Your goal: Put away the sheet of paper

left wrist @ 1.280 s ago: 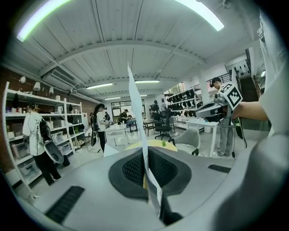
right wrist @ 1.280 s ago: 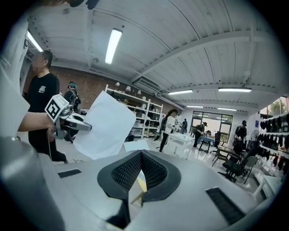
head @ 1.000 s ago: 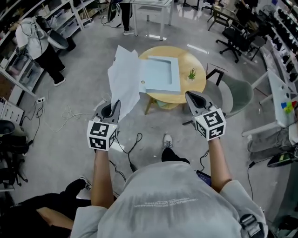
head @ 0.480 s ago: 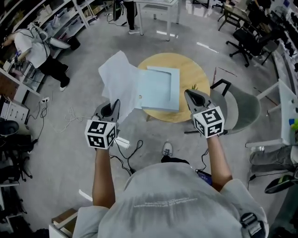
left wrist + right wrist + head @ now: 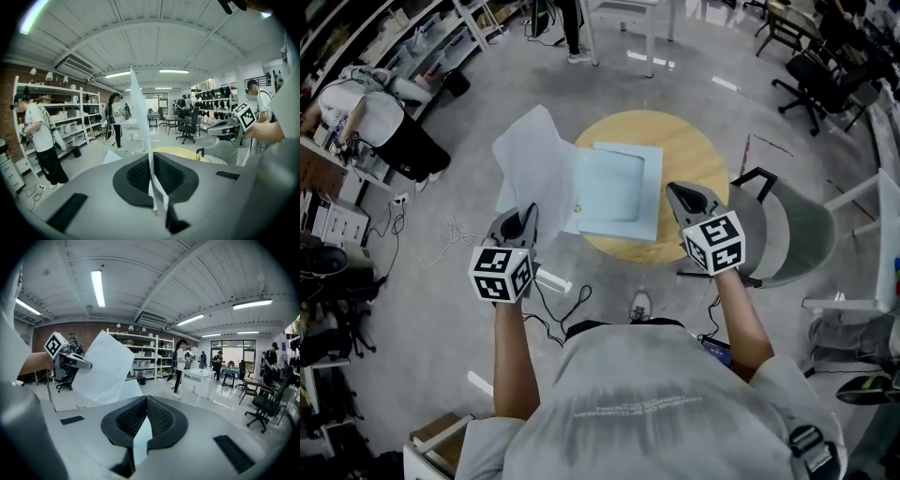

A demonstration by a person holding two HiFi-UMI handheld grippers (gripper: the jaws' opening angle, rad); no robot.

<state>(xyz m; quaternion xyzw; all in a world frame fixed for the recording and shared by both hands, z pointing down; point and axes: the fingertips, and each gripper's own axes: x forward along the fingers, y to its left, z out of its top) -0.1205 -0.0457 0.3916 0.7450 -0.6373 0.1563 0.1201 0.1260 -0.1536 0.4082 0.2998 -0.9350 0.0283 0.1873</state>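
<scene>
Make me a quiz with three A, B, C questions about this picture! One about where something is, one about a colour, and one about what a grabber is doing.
1. Where is the grey chair from the round table?
A. left
B. on top
C. right

2. What colour is the folder?
A. light blue
B. red
C. black

3. What is the left gripper doing?
A. open, empty
B. shut on the white paper
C. shut on a cup

Answers:
1. C, the head view shows the chair at the table's right.
2. A, it looks pale blue.
3. B, its jaws pinch the sheet's edge.
</scene>
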